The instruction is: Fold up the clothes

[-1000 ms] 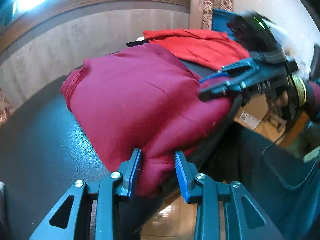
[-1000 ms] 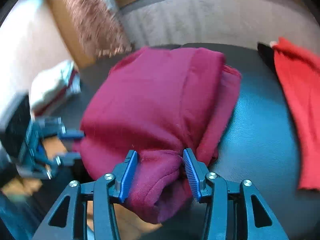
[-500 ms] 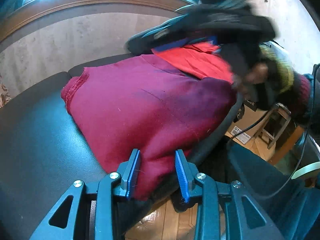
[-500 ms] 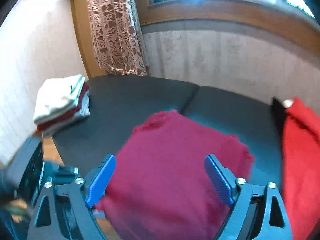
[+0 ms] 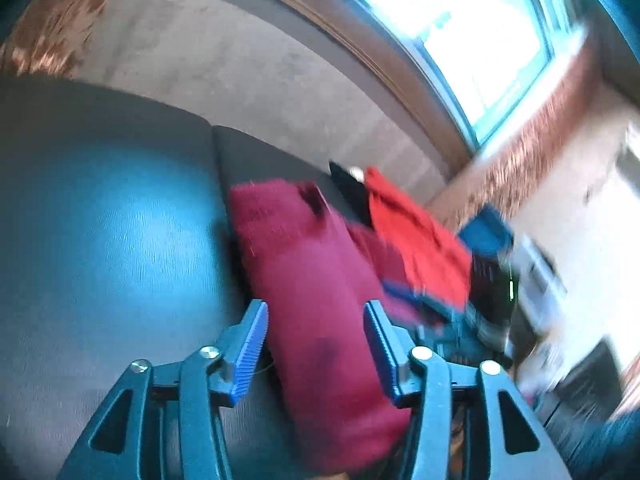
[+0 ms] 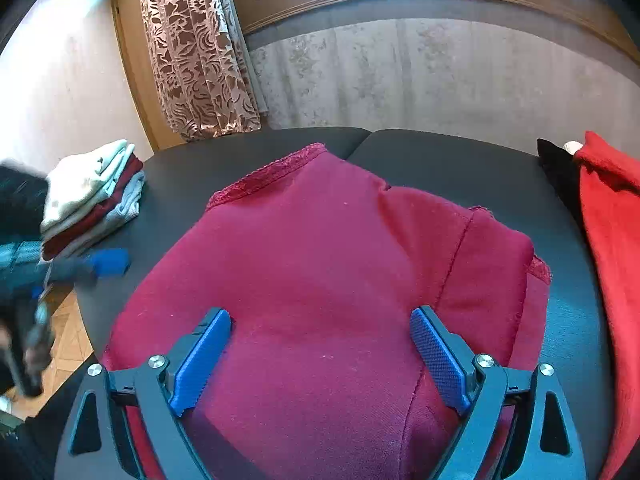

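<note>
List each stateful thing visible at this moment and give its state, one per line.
left gripper: open, fingers astride the garment without pinching it.
right gripper: open wide above the garment.
maroon garment: folded into a bundle, lying released on the dark surface.
red garment: unfolded, spread at the surface's right side.
stack of clothes: folded, piled at the surface's left edge.
curtain: hanging beside the window.

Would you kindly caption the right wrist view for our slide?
Open right gripper above a folded maroon garment on the dark table.
</note>
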Motion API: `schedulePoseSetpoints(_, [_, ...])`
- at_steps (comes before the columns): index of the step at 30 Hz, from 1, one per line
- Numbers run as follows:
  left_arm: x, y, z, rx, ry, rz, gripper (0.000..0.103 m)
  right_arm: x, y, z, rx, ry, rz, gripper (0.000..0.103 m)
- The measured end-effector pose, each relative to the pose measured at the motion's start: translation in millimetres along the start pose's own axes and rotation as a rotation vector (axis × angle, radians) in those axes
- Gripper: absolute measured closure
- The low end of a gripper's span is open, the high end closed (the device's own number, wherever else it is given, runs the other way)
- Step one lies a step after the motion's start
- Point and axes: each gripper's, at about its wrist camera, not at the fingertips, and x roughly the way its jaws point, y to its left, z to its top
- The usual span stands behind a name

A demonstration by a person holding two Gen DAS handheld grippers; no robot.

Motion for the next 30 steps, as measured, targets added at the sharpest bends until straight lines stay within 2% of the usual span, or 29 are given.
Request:
schedulePoseSetpoints(2, [3, 16, 19, -0.082, -0.032, -0.019, 0.048, 1, -3, 3, 0.019, -0.005, 0.021, 0.01])
schedulePoseSetpoints(6, [34, 34, 27, -0.116, 0.041, -0.039, 0.047, -8, -15, 10, 0.083, 0.006, 0.099, 0.009])
schedulePoseSetpoints(7, [42, 38, 27, -0.126, 0.06, -0.047, 0.047, -14, -17, 12, 0.104, 0.012, 0.117, 0.006])
schedulePoseSetpoints(9, [56, 45, 28, -0.145, 0.098, -0.063, 0.047, -31, -24, 15, 0.155, -0.004, 0.15, 0.0])
schedulePoseSetpoints(11, [68, 51, 27, -0.161, 0.118, -0.082, 0.043, -49, -34, 16, 0.187, -0.029, 0.154, 0.0])
schedulePoseSetpoints(14, [76, 49, 26, -0.15, 0.103, -0.107, 0.041, -64, -56, 8, 0.269, -0.011, 0.182, 0.0])
schedulePoseSetpoints(19, [91, 39, 32, -0.116, 0.119, -0.07, 0.038, -35, -78, -17, 0.392, 0.117, 0.188, 0.0])
schedulePoseSetpoints(22, [97, 34, 33, -0.102, 0.13, -0.043, 0.039, -36, -74, -21, 0.441, 0.047, 0.151, 0.0])
schedulePoseSetpoints(24, [97, 34, 31, -0.103, 0.134, -0.028, 0.046, -40, -65, -26, 0.419, -0.017, 0.107, 0.0])
schedulePoseSetpoints(25, [95, 33, 30, -0.1, 0.133, -0.019, 0.051, -41, -59, -27, 0.378, -0.019, 0.09, 0.0])
schedulePoseSetpoints(27, [89, 26, 24, -0.076, 0.114, -0.005, 0.059, -43, -49, -26, 0.302, -0.004, 0.062, 0.0])
schedulePoseSetpoints(30, [79, 21, 17, -0.086, 0.084, 0.003, 0.066, -45, -46, -23, 0.333, 0.038, 0.021, 0.004])
